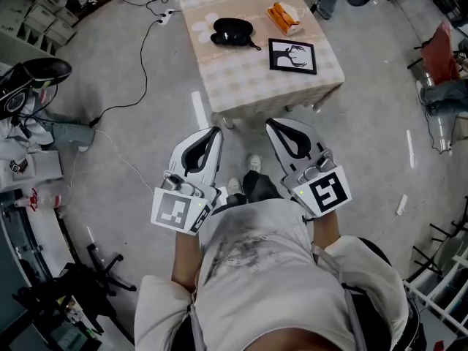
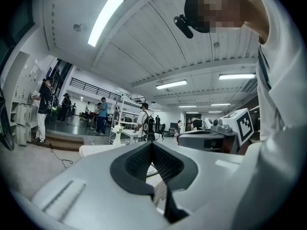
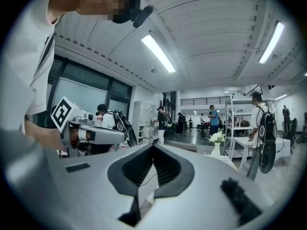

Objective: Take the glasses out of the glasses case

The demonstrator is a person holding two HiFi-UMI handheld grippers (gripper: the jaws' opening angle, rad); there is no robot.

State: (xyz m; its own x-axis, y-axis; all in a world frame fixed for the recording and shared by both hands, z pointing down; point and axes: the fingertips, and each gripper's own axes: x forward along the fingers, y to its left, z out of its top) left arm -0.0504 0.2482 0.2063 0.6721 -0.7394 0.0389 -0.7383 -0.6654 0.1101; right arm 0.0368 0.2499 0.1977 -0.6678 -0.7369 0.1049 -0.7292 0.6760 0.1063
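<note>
We hold both grippers close in front of our chest, well short of the table (image 1: 241, 86), and neither touches anything. The left gripper (image 1: 216, 131) has its jaws closed tip to tip; its own view shows the dark ribbed pads (image 2: 139, 163) meeting at the point with nothing between them. The right gripper (image 1: 270, 123) is the same: jaws brought together at the tips, with only an empty hollow between the pads (image 3: 169, 166). The two grippers sit side by side, near each other but apart, both pointing toward the table.

The table stands on the far side of the floor under a pale checked cloth. The black glasses case (image 1: 232, 30) lies on its far left part, well apart from both grippers. A thin dark piece juts from its near right side, and we cannot tell at this distance whether the glasses are inside. To the right of the case lies an orange box (image 1: 285, 18), and nearer to us a black-framed picture (image 1: 292, 55) lies flat.
</note>
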